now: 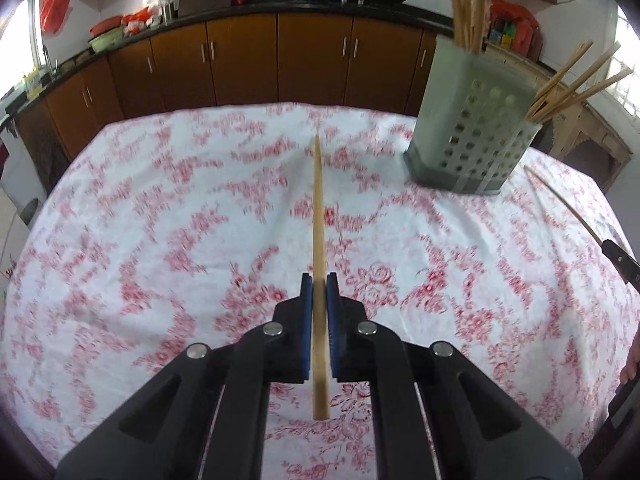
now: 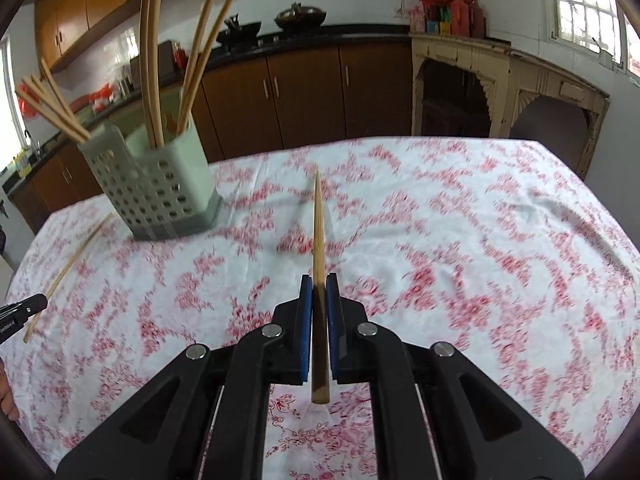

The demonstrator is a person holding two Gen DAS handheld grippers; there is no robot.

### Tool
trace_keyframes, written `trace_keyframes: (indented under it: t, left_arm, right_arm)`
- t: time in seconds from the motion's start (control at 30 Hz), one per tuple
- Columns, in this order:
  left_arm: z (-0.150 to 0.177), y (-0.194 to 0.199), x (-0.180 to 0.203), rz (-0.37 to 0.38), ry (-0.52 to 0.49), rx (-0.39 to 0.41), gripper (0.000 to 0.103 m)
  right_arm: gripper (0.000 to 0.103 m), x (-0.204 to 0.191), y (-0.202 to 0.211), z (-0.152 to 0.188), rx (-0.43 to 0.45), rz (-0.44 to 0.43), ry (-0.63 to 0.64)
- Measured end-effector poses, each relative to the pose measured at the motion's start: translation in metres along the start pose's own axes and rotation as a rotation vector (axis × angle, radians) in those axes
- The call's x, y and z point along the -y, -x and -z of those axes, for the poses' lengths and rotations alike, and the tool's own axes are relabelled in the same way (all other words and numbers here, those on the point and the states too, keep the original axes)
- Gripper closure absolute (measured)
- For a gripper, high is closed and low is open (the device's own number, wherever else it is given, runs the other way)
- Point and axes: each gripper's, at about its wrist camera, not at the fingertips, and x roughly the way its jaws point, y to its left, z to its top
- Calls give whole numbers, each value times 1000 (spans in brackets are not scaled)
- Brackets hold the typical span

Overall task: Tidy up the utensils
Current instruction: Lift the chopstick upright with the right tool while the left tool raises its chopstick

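**Two chopsticks in the air, none left lying on the cloth**

The left gripper is pinching a chopstick between its blue pads, tip pointing forward over the table. The right gripper is clamping a second chopstick the same way. Both sticks are hanging clear of the floral tablecloth. The perforated holder is standing near, already bristling with chopsticks. No loose sticks are showing on the cloth, so dropping these two in looks like the remaining work.
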Motion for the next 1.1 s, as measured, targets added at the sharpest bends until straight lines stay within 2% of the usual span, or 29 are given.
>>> trace_keyframes:
  t: [0.53, 0.77, 1.1]
  left_arm:
    - [-40, 79, 1, 57, 44, 259, 95]
    - [-51, 98, 1, 83, 77, 321, 95]
    - [-61, 120, 15, 120, 34, 361, 95]
  right_arm:
    - [95, 6, 51, -42, 213, -24, -18]
    - [95, 3, 67, -53, 289, -54, -26]
    - [95, 2, 87, -62, 344, -102, -30]
